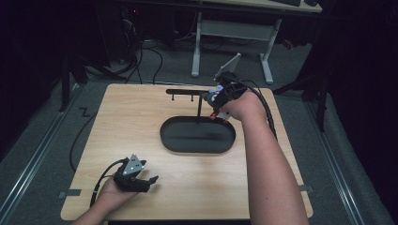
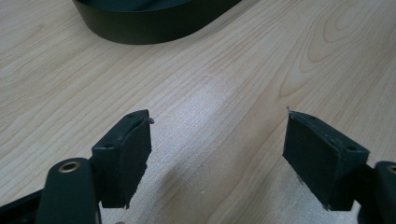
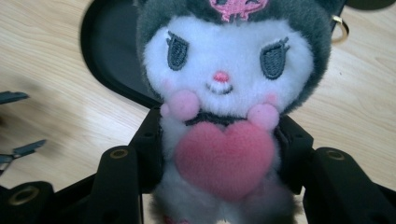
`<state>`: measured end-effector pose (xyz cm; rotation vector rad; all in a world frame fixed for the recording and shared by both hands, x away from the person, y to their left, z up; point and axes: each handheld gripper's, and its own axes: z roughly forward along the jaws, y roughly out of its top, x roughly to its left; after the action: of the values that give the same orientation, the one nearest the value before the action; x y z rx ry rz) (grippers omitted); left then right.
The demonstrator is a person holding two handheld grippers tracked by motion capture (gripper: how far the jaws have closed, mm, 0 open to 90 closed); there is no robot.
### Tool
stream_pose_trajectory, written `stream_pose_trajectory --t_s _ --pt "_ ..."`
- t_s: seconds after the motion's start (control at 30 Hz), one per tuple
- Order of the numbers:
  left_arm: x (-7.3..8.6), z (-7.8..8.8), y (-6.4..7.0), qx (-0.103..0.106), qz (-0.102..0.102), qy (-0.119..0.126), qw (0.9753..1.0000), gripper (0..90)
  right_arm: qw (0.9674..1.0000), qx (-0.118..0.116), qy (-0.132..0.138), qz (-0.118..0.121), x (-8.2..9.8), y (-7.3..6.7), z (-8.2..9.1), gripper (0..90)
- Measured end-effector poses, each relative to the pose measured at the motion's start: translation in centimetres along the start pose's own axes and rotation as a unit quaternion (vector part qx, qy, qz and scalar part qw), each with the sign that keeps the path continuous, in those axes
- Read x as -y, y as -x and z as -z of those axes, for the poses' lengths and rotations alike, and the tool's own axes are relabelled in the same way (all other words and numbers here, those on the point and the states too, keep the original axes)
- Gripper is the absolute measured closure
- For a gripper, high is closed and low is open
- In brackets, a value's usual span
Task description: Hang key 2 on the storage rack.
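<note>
— Item one, lower centre of the right gripper view: grey-and-white plush doll keychain with a pink felt heart (image 3: 224,154) on its chest, face upright toward the lens. Status?

— Clamped at the body between the right tongs (image 3: 219,158), pads pressing the sides. In the high view, upper right of centre, the right tongs (image 1: 217,101) hold it by the thin black metal hook rack (image 1: 187,91).

— Item two?

— Black oval tray (image 1: 197,135), centre of the wooden counter (image 1: 141,117), nothing in it.

— Item three?

— Left tongs (image 1: 149,180), lower left, resting on the counter; jaws apart, nothing between them.

— Handling note for the step?

— Likely hanging the doll. Its gold metal ring (image 3: 341,29) sits at upper right behind the head; keep the squeeze steady, steer the ring squarely onto a peg, release only once it bears weight.
</note>
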<state>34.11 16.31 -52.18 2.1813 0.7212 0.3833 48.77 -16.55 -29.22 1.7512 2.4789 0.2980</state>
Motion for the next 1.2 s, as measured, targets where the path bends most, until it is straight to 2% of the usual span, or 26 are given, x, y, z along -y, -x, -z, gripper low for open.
stream_pose_trajectory --t_s 0.53,0.8,0.87,1.03,1.2 --pt "0.0 -0.1 0.2 0.001 -0.005 -0.006 1.0000 24.6 0.9992 -0.016 -0.035 -0.011 2.2 1.3 -4.4 48.4" --pt "0.0 -0.1 0.2 0.001 -0.006 -0.007 1.0000 24.7 0.9989 -0.027 -0.037 -0.006 2.2 1.3 -6.2 48.2" --pt "0.0 -0.1 0.3 0.001 -0.007 -0.008 0.9999 24.7 0.9987 -0.032 -0.039 -0.010 2.1 1.1 -6.5 48.1" --pt "0.1 -0.1 0.3 0.001 -0.007 -0.007 1.0000 24.7 0.9989 -0.029 -0.036 -0.009 1.8 1.0 -7.5 47.3" --pt "0.1 -0.2 0.3 0.002 -0.007 -0.008 0.9999 24.8 0.9987 -0.038 -0.033 -0.008 1.6 0.9 -8.6 46.6"
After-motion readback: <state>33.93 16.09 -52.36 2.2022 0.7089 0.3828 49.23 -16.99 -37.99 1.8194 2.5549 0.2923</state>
